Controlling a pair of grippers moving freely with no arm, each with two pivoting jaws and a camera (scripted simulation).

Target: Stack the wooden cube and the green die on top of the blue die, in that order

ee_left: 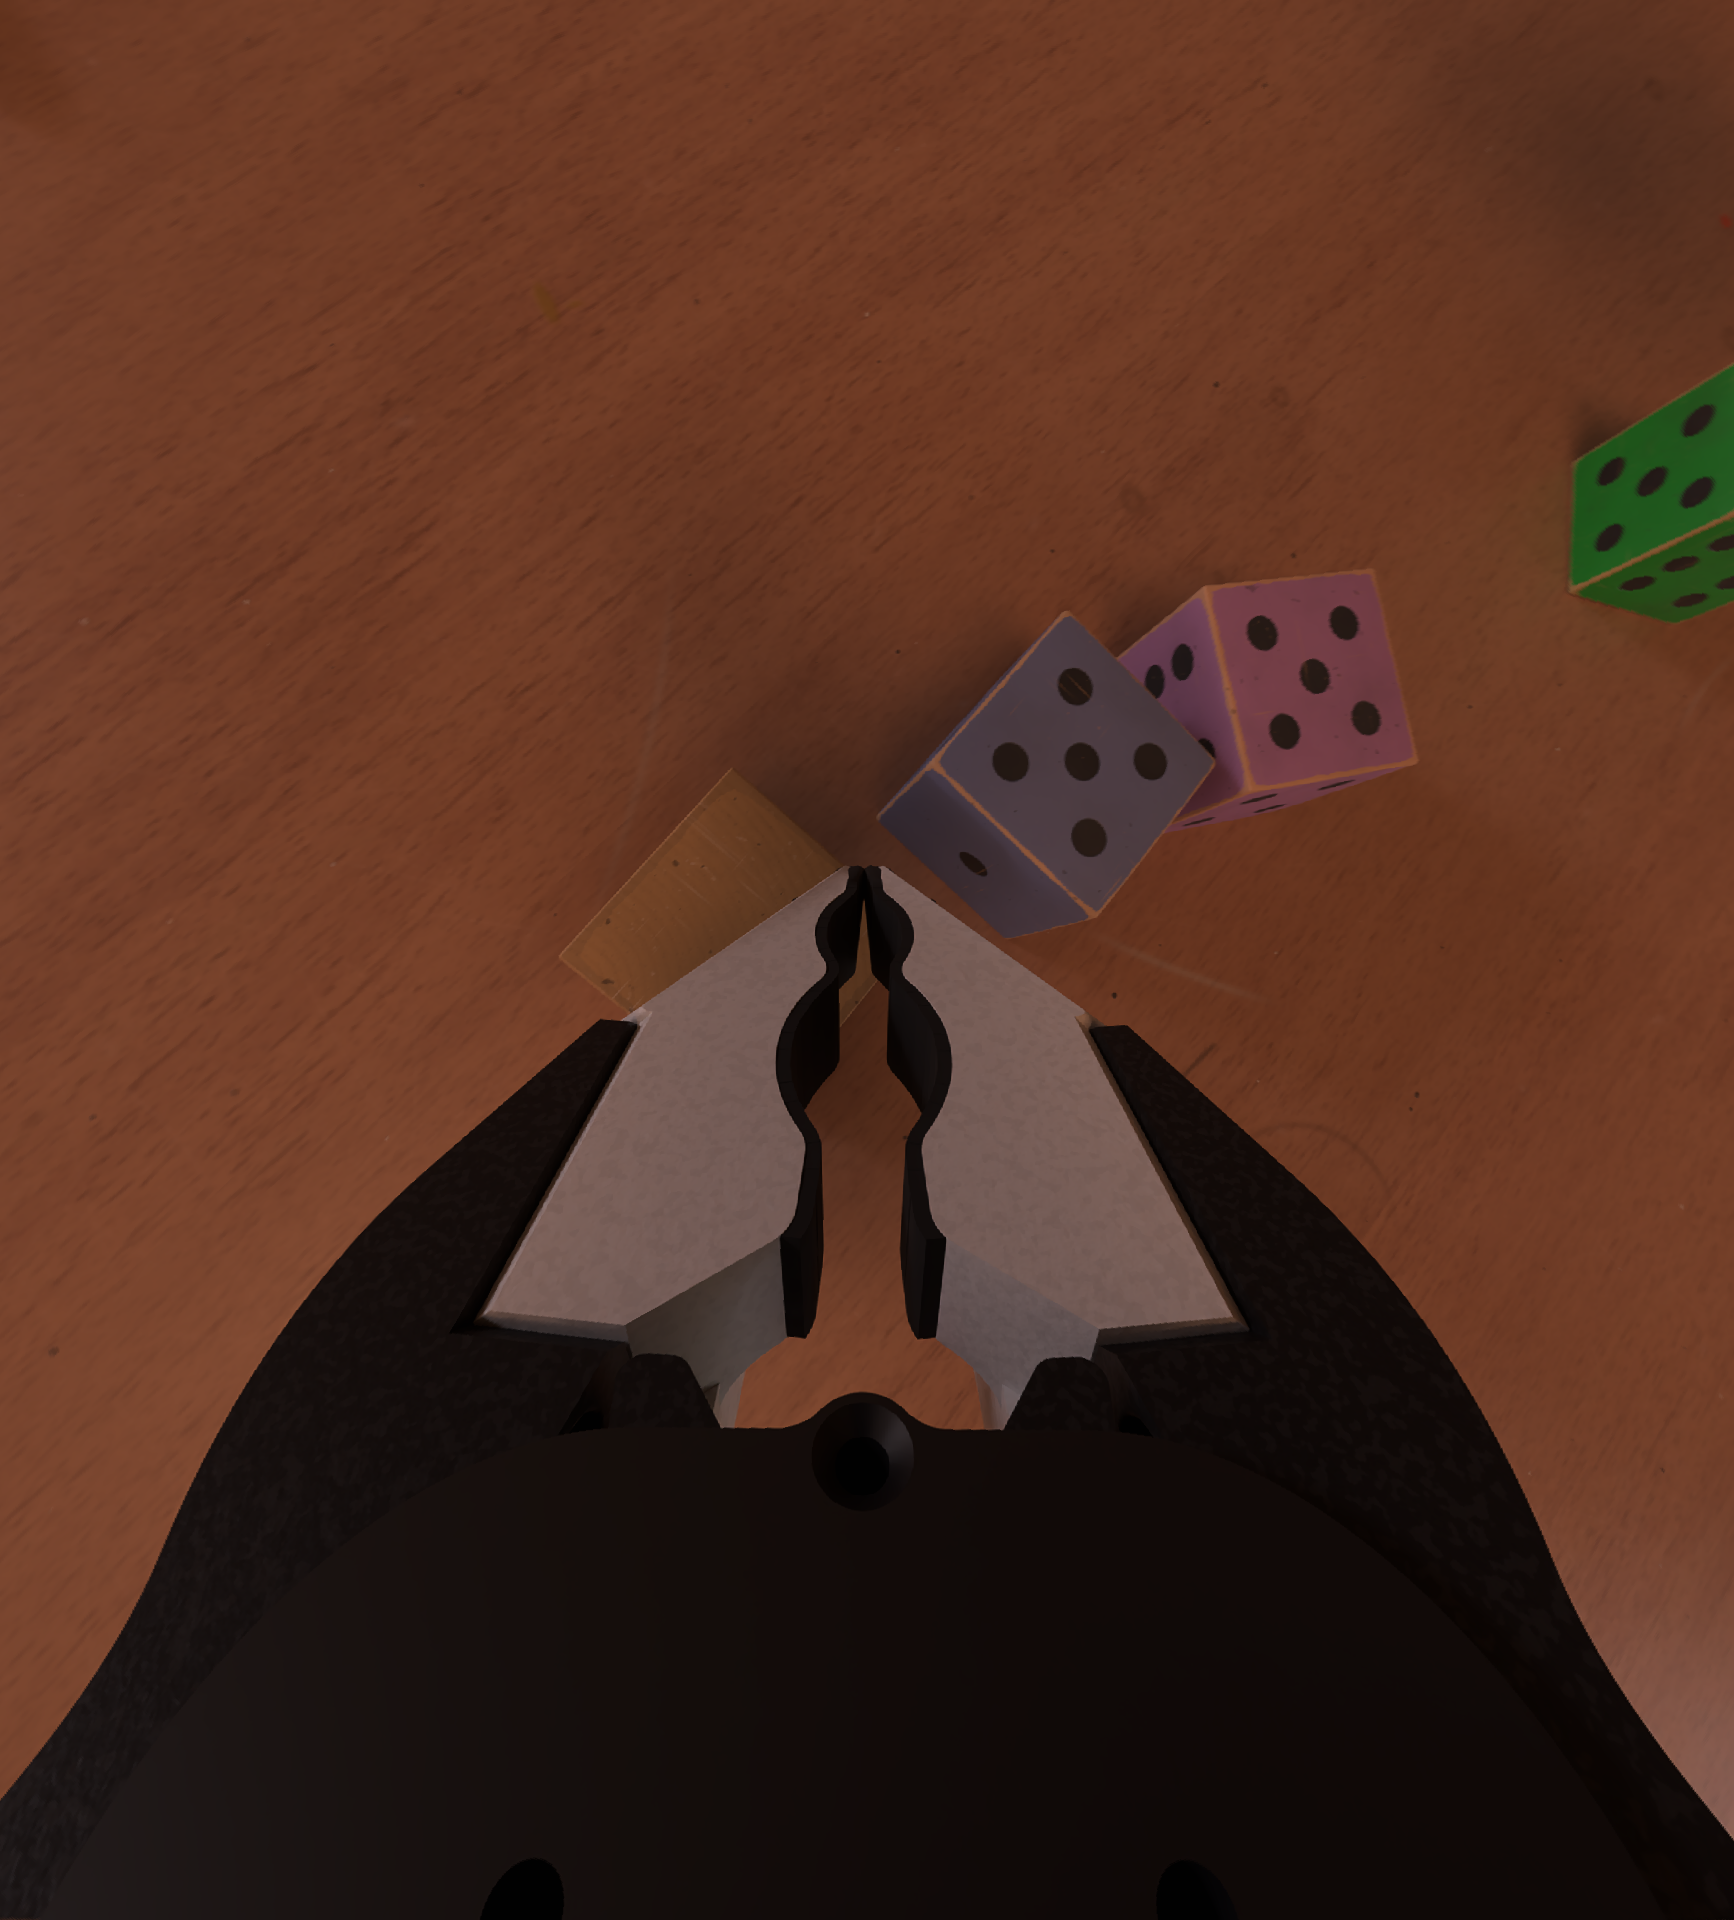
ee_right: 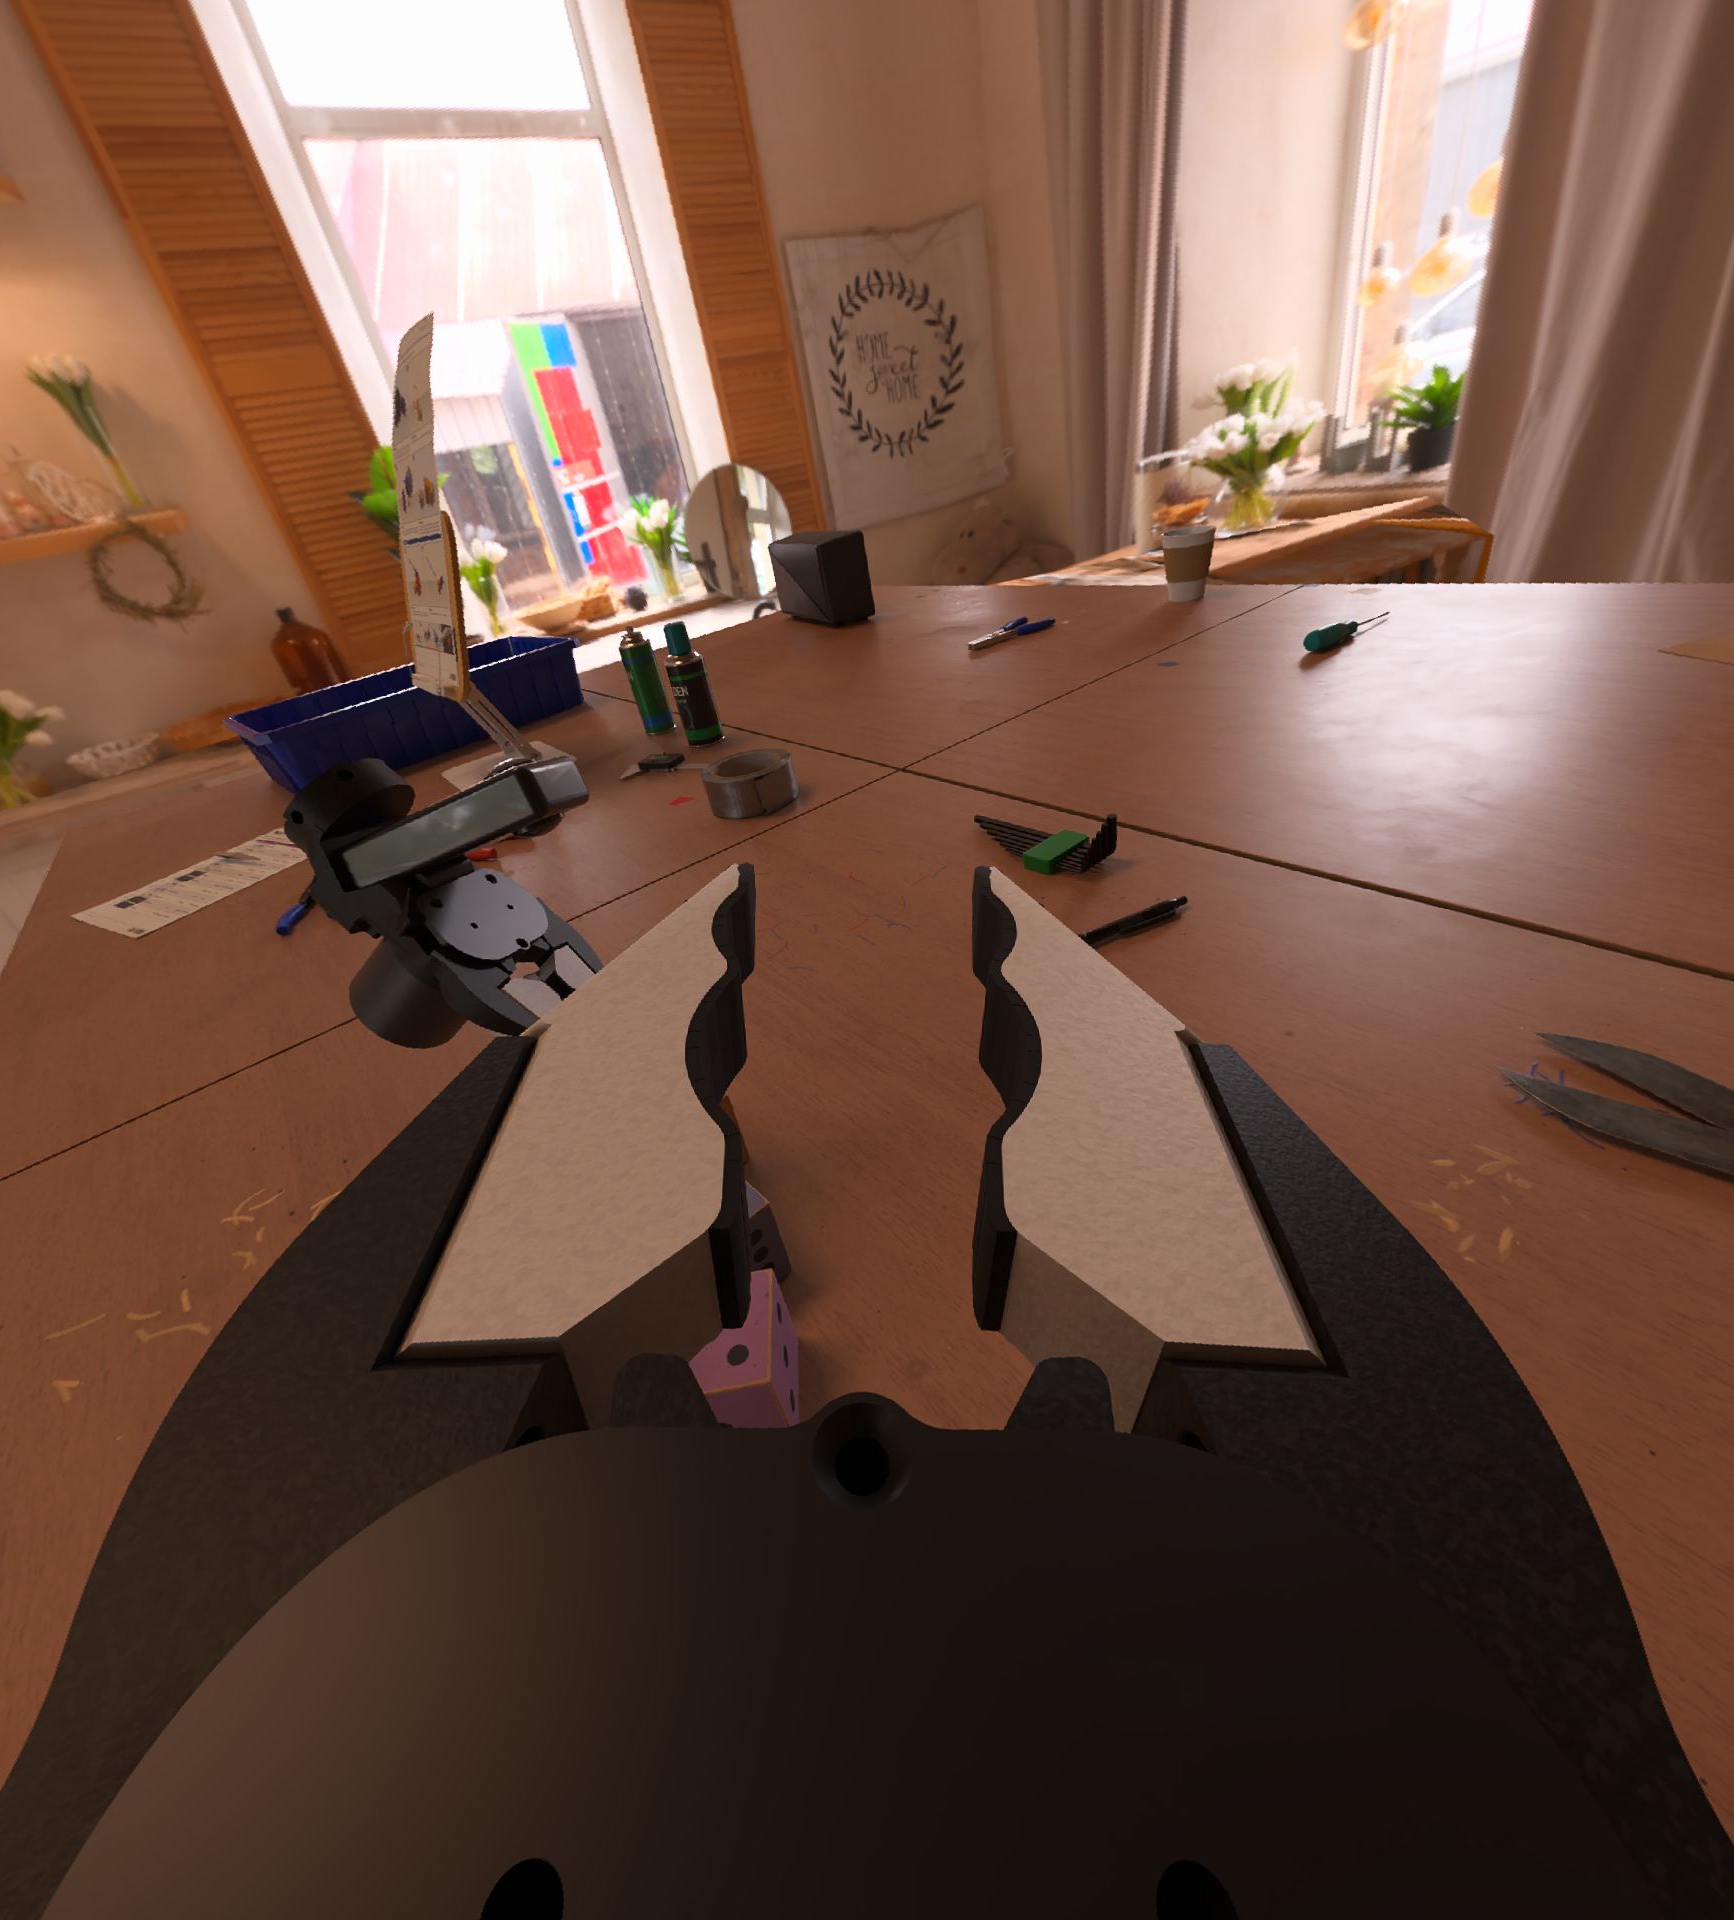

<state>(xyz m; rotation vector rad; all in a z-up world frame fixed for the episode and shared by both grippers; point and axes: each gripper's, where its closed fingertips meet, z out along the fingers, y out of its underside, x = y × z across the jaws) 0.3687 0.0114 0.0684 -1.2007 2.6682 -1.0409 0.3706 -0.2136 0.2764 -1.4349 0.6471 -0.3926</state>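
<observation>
— Closest to the lens, the left gripper [ee_left: 864, 873] points down at the table [ee_left: 427, 468], jaws together, holding nothing; the wooden cube [ee_left: 702, 894] lies partly under its tips.
— And the dice?
— Blue die [ee_left: 1045, 774] sits just right of the cube, touching a pink die [ee_left: 1304, 691]; the green die [ee_left: 1699, 488] is well apart.
— Any lettering?
— Only a wall sign [ee_right: 894, 364] and spray cans [ee_right: 671, 681]. The right gripper [ee_right: 863, 894] hangs with jaws apart.
</observation>
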